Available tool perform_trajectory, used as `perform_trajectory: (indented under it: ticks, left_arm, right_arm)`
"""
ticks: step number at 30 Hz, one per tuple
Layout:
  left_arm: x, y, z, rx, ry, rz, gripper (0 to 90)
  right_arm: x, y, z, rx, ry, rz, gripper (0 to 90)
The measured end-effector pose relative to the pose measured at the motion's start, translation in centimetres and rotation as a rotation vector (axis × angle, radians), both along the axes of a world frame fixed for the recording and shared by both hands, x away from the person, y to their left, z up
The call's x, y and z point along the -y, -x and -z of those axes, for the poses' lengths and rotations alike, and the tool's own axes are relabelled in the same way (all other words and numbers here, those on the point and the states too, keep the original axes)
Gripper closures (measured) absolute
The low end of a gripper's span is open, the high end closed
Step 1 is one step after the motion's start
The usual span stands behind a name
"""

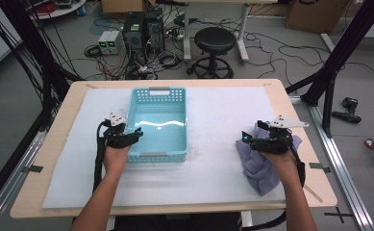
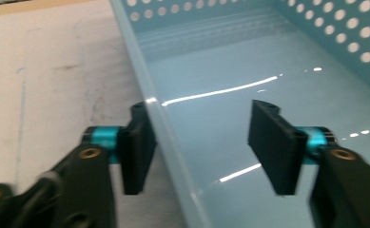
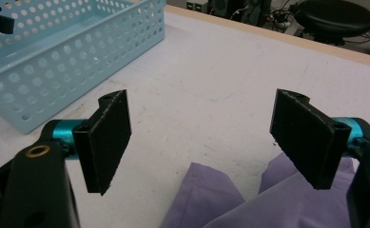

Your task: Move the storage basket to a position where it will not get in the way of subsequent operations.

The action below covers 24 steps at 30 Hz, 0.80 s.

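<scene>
- Left gripper [image 2: 199, 142]: its fingers [image 2: 137, 147] straddle the near-left wall of the turquoise basket [image 2: 154, 123], one outside over the mat, the other inside over the glossy floor. The outer finger sits just beside or touching the wall; the inner one stands clearly off it, so the wall is bracketed, not pinched.
- Right gripper [image 3: 206, 142]: fingers [image 3: 107, 142] spread wide, nothing between them, hovering just above the lilac cloth [image 3: 230, 199].
- In the high view the basket [image 1: 158, 91] sits around 11 o'clock of the bench's middle, nothing inside it. The left gripper [image 1: 135, 134] is at its 7 o'clock corner.
- The cloth [image 1: 256, 166] lies crumpled toward 4 o'clock on the white mat [image 1: 213, 159], well apart from the basket, under the right gripper [image 1: 244, 138].
- Step in hand, as I judge it: steadying the basket with the left while the right lines up a pick of the cloth.
- Next move likely calls for the left to close fully on the wall, and the right to drop onto a raised fold, pinch, then carry it toward 10 o'clock over the rim.
</scene>
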<state>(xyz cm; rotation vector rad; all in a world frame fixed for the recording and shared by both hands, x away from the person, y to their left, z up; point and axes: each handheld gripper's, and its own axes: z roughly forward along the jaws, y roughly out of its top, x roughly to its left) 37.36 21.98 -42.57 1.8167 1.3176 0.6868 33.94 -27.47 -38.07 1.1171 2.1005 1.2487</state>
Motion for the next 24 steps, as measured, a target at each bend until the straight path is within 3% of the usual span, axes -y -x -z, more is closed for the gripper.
perform_trajectory:
  ticks: [5,9,13,17,24]
  left_arm:
    - [-0.6,0.2,-0.2,0.009,-0.058,-0.044,70.4]
    - [-1.2,0.3,-0.5,0.039,-0.076,-0.053,77.3]
    - [-2.1,0.4,-0.6,0.04,-0.062,-0.064,78.7]
    - [-3.5,0.7,-0.8,0.055,-0.008,-0.077,80.9]
    - [-5.6,1.2,-1.1,0.062,0.017,-0.071,81.9]
  right_arm:
    - [0.0,-0.1,0.1,-0.004,-0.001,-0.008,21.8]
    - [0.3,0.0,0.1,-0.001,-0.008,-0.001,22.2]
    - [0.5,0.0,0.1,-0.006,-0.009,0.006,22.3]
    - [0.8,0.1,0.1,0.0,-0.009,0.008,22.3]
    - [0.6,0.1,0.2,-0.001,-0.004,0.003,22.3]
